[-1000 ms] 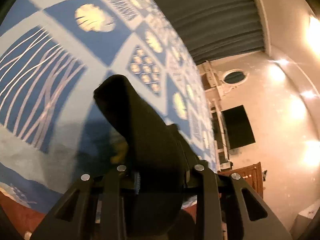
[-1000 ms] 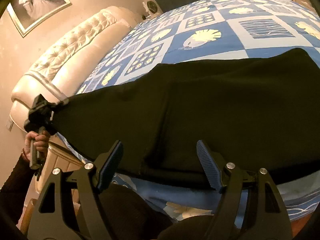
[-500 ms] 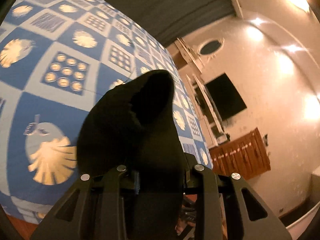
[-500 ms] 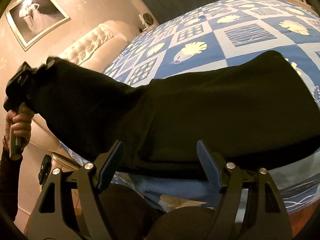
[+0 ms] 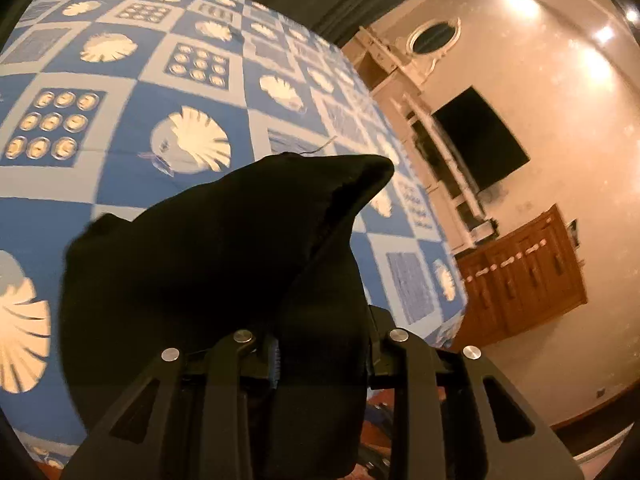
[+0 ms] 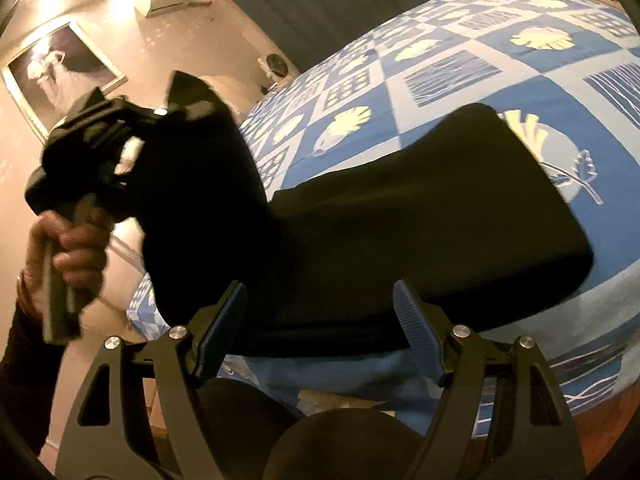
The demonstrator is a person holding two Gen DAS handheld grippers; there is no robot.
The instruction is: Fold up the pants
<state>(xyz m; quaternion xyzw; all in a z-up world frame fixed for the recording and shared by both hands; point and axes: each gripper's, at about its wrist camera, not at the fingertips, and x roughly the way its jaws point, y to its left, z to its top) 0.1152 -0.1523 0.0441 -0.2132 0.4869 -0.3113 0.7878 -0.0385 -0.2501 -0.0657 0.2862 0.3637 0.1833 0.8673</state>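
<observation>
Carrying one end of the black pants (image 6: 420,232) up and across, the left gripper (image 5: 320,356) stays clamped on a thick bunch of the cloth, which bulges out ahead of its jaws and hides the pads in its own view. A second ago that end was stretched out low at the far left of the right wrist view; now the person's hand (image 6: 68,248) and the pinched cloth are raised and much nearer the middle, so the garment is doubling over on itself. The rest of the pants lies flat on the blue shell-patterned bedspread (image 6: 500,68), its near hem just beyond the right gripper (image 6: 320,328), whose jaws stand wide apart with nothing pressed between them. I judge the fold to be in mid-swing: the lifted end has yet to be laid on the flat half, and the free right tool could pin the near edge to stop the cloth from sliding.
</observation>
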